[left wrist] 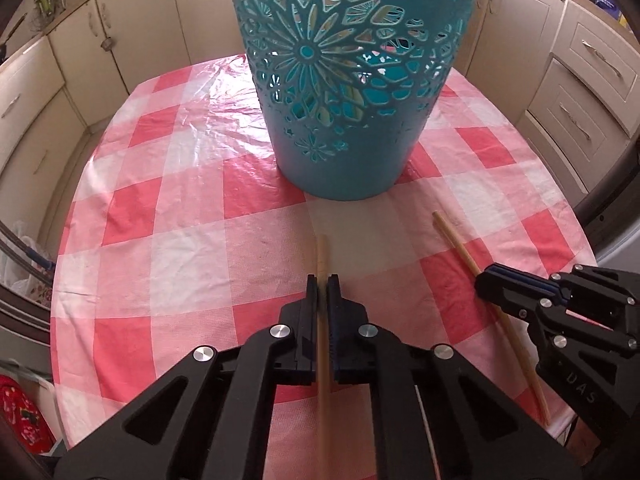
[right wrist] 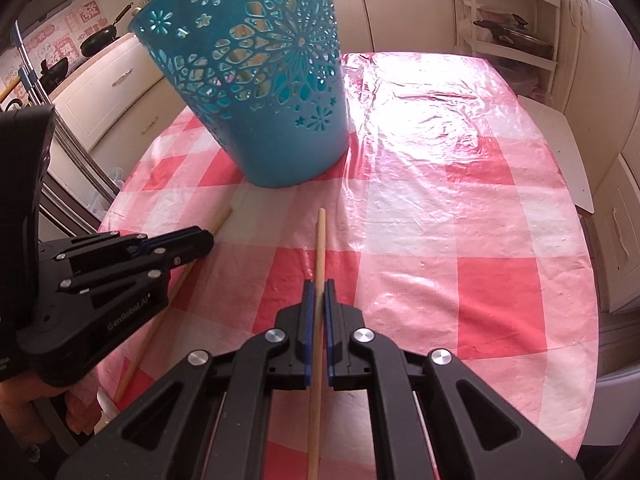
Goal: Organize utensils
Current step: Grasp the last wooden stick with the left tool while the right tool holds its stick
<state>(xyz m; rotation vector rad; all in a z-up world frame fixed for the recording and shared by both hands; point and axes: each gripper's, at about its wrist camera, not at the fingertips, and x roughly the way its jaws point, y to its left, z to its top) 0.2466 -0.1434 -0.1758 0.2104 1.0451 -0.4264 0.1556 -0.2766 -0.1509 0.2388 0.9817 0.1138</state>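
Note:
Two wooden chopsticks lie low over the pink checked tablecloth (left wrist: 180, 240). My left gripper (left wrist: 322, 280) is shut on one chopstick (left wrist: 321, 254), whose tip pokes out past the pads. At the right, my right gripper (left wrist: 486, 276) is shut on the other chopstick (left wrist: 456, 240). In the right wrist view, the right gripper (right wrist: 319, 284) clamps its chopstick (right wrist: 320, 240), and the left gripper (right wrist: 208, 240) holds its chopstick (right wrist: 222, 218) at the left. A teal cut-out basket (left wrist: 340, 140) (right wrist: 280, 140) stands upright just beyond both tips.
Cream cabinets and drawers (left wrist: 592, 92) ring the table. Pans (right wrist: 100, 38) sit on the counter at the left, and a white shelf rack (right wrist: 516, 36) stands at the back right. A white board (right wrist: 568, 152) juts out at the table's right edge. A hand (right wrist: 48, 400) grips the left tool.

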